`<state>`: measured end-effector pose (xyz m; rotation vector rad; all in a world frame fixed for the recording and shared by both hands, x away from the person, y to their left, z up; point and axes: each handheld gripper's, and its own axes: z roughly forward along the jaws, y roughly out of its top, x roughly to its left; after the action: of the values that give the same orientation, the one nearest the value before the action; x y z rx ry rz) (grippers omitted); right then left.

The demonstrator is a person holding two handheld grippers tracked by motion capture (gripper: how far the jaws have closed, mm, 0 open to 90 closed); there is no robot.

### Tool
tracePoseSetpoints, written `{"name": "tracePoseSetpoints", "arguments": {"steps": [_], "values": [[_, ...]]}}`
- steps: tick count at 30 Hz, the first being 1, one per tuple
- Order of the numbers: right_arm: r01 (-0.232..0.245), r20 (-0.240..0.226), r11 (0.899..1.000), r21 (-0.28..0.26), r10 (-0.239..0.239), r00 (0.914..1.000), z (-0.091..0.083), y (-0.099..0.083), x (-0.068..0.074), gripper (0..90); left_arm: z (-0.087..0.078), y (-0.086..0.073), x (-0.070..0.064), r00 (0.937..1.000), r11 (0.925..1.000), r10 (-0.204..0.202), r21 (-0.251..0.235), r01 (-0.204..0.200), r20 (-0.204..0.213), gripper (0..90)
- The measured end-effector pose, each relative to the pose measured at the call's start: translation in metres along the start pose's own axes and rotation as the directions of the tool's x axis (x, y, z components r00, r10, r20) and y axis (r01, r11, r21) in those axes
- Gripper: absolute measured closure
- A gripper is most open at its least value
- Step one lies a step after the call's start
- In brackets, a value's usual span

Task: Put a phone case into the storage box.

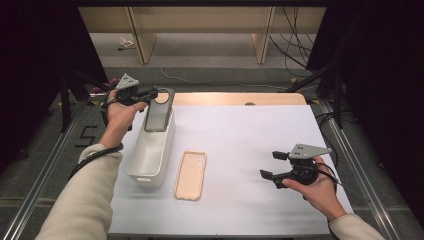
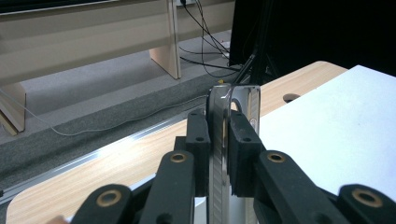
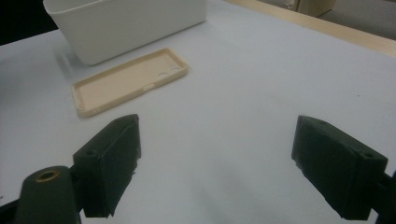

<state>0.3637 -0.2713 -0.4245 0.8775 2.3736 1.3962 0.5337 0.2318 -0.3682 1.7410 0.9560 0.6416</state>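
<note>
High view showed the left gripper [image 1: 148, 94] clamped on a dark phone case [image 1: 159, 110], holding it tilted over the far end of the white bin [image 1: 150, 150] near the table's [image 1: 250, 150] far left corner. Just beside the bin, a beige phone case [image 1: 190, 175] lay flat. Near the right edge, the right gripper [image 1: 272, 165] hovered with jaws wide apart.

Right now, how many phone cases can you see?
2: a dark phone case clamped in the left gripper above the white bin, and a beige phone case flat on the table beside it.
</note>
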Motion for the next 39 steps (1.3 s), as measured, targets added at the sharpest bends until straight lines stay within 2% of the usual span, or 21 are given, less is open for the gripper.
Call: {"name": "tracePoseSetpoints", "arguments": {"steps": [39], "values": [[-0.002,-0.007,1.000,0.005,0.003,1.0000,0.001,-0.001,-0.001,16.6,0.010,-0.011,0.003,0.9999,0.9993,-0.006,0.036,0.007,-0.012,79.9]]}}
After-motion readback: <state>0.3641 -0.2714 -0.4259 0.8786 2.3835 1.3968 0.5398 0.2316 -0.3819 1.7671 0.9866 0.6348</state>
